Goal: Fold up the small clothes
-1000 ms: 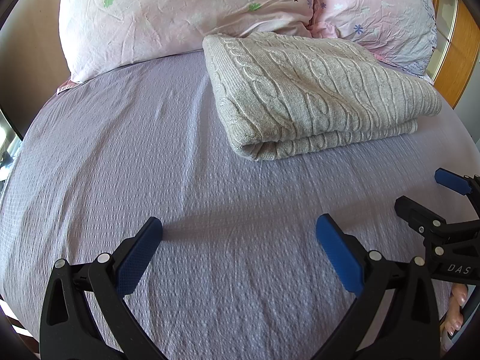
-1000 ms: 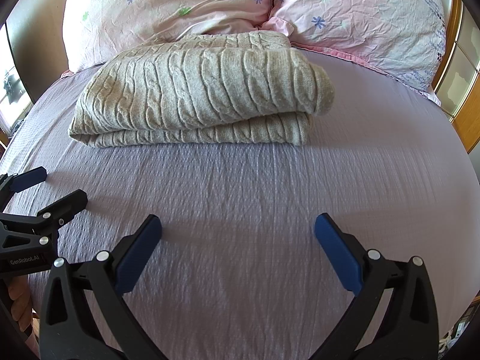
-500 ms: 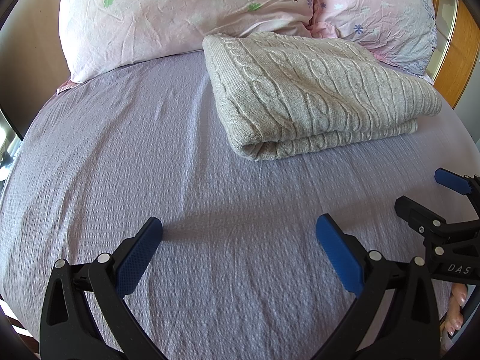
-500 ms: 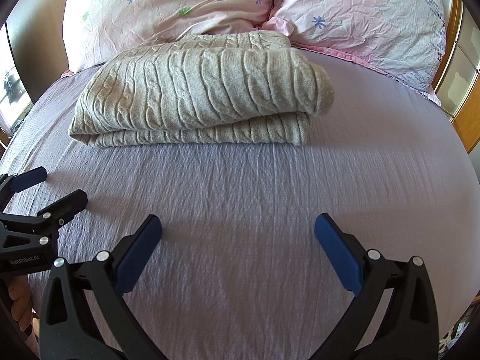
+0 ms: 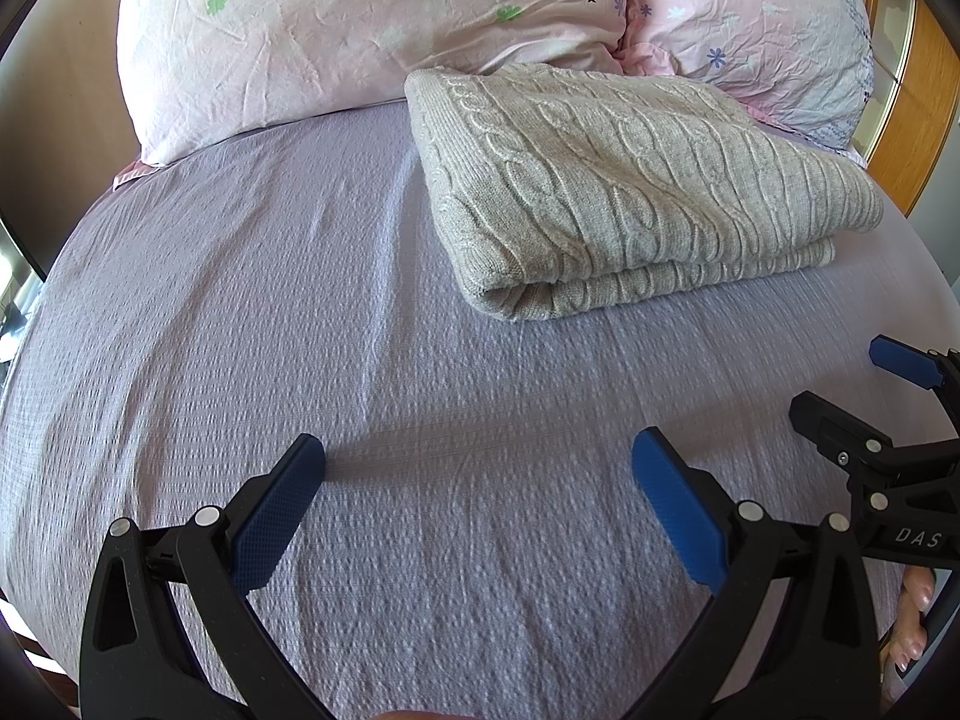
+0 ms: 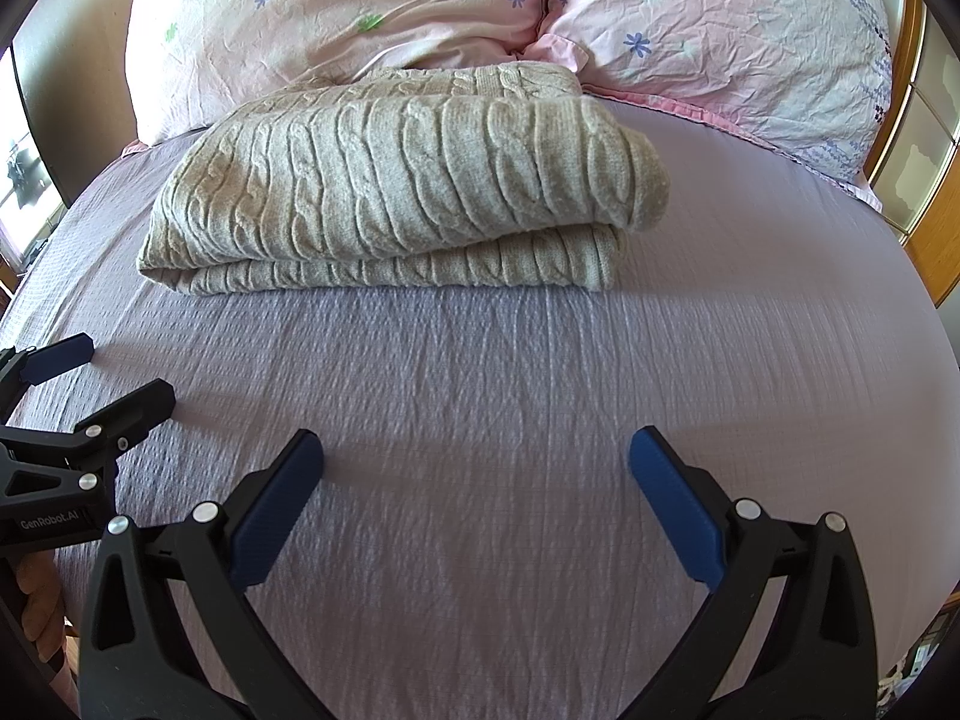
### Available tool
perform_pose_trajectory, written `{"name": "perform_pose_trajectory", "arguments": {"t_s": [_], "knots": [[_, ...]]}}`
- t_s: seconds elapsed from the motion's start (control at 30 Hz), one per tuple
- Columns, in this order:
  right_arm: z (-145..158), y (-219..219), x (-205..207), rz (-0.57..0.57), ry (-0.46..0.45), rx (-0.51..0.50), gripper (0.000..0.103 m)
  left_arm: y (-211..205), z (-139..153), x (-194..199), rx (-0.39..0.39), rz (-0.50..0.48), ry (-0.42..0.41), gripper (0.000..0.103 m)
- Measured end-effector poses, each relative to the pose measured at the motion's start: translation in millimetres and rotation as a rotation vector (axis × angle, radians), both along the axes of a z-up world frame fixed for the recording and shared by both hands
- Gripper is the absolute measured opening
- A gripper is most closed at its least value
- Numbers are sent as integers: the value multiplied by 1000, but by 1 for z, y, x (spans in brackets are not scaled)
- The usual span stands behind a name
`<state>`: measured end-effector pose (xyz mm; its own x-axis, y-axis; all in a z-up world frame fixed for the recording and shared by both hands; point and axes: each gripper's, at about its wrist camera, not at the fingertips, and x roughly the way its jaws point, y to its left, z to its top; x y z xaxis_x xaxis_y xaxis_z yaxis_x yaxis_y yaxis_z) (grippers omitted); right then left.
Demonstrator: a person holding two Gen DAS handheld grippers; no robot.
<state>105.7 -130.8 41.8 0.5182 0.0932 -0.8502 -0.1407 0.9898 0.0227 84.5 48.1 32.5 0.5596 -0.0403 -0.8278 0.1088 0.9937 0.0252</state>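
A beige cable-knit sweater (image 5: 624,180) lies folded in a neat rectangle on the lilac bedsheet (image 5: 300,312), just below the pillows. It also shows in the right wrist view (image 6: 396,192). My left gripper (image 5: 477,468) is open and empty, low over the sheet, well short of the sweater. My right gripper (image 6: 474,462) is open and empty too, beside the left one. The right gripper shows at the right edge of the left wrist view (image 5: 852,384), and the left gripper at the left edge of the right wrist view (image 6: 114,372).
Two pink floral pillows (image 5: 360,30) (image 6: 750,42) lie against the headboard behind the sweater. A wooden frame (image 5: 918,102) stands at the right. The bed's left edge drops off toward a window (image 6: 18,180).
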Motion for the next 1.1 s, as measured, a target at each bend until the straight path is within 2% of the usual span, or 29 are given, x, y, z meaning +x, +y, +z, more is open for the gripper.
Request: {"name": "perform_pose_trajectory", "arguments": {"t_s": [1.1], "knots": [[-1, 0, 0, 0, 0, 0, 101, -1, 0, -1, 1, 1, 3, 102]]}}
